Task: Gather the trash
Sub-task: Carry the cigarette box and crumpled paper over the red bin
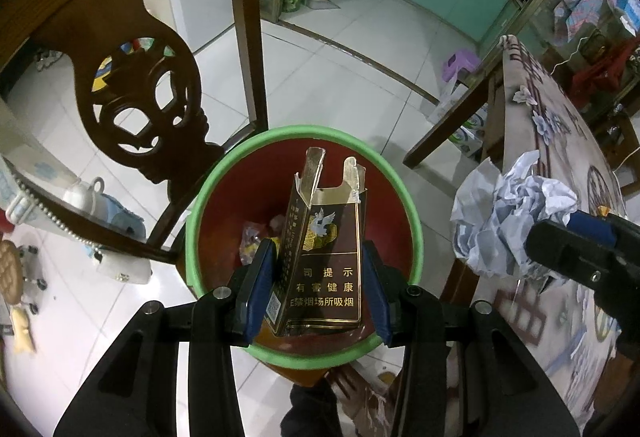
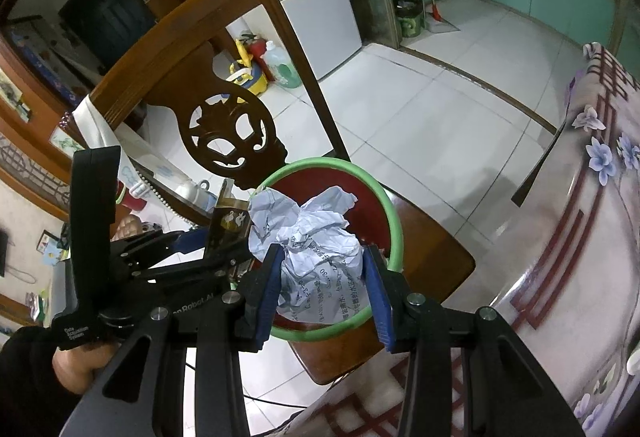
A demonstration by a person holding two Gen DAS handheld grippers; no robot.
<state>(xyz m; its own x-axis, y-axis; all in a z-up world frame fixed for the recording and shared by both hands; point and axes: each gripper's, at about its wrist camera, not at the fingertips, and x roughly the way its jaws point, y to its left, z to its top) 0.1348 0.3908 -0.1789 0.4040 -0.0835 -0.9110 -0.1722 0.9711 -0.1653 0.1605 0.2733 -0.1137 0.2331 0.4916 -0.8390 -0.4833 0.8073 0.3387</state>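
Note:
A red bin with a green rim (image 1: 404, 193) (image 2: 394, 221) stands on a wooden chair seat. My left gripper (image 1: 316, 257) is shut on an opened black-and-gold cigarette box (image 1: 326, 261), held upright over the bin's mouth. My right gripper (image 2: 322, 257) is shut on a ball of crumpled white paper (image 2: 316, 233), above the bin's near rim. In the left wrist view the paper (image 1: 504, 221) hangs to the right of the bin, beyond its rim. In the right wrist view the box (image 2: 230, 225) shows at the bin's left edge. Some wrappers (image 1: 252, 241) lie inside the bin.
The carved chair back (image 1: 148, 105) (image 2: 228, 133) rises just behind and left of the bin. A table with a flowered cloth (image 1: 560, 165) (image 2: 600, 237) runs along the right. White tiled floor (image 1: 332, 77) lies beyond, with a purple stool (image 1: 460, 65) by the table.

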